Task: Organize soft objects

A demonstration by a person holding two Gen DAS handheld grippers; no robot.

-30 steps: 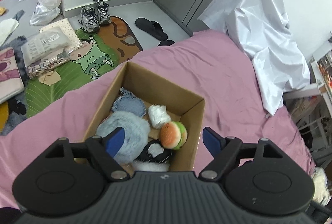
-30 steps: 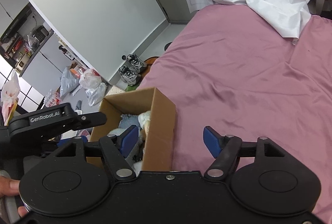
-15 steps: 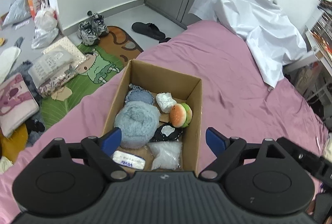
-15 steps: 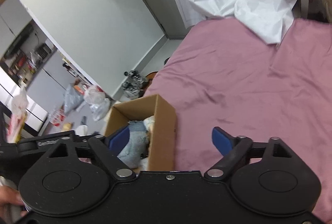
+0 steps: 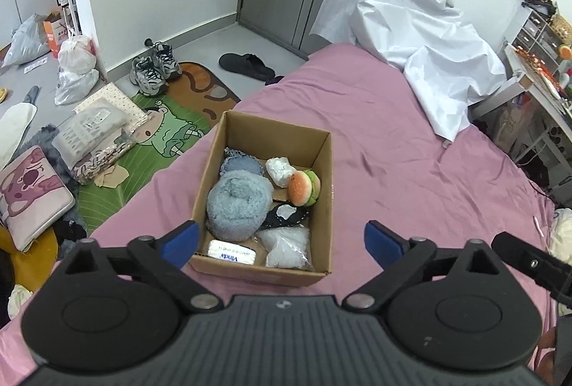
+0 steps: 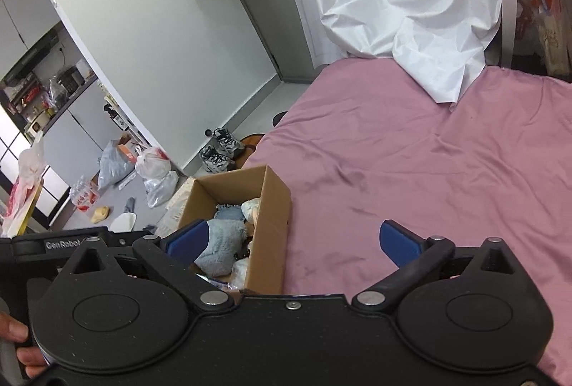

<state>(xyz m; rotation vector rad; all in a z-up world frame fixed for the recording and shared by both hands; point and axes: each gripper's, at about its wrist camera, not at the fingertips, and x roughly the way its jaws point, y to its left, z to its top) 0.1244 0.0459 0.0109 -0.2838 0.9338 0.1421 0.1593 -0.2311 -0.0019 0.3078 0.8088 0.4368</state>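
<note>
Both grippers hang above the bed, tilted down at the cardboard box [image 5: 323, 171]. The left gripper [image 5: 280, 239] has its jaws opening wide, nothing gripped, its blue pads framing the box's near end. The right gripper [image 6: 293, 239] sits off to the box's right, jaws opening too, nothing pressed between the pads; a hand [image 6: 16, 343] shows at the lower left edge of its view. The open-topped box rests on the wrinkled pink sheet [image 5: 411, 153]. Inside it: a fluffy blue-grey bundle [image 5: 237, 203], a round denim piece [image 5: 241, 164] behind it, a plush burger [image 5: 304, 187], a crumpled white wad [image 5: 280, 167], a tissue pack [image 5: 232, 252] and a clear plastic bag [image 5: 287, 246].
</note>
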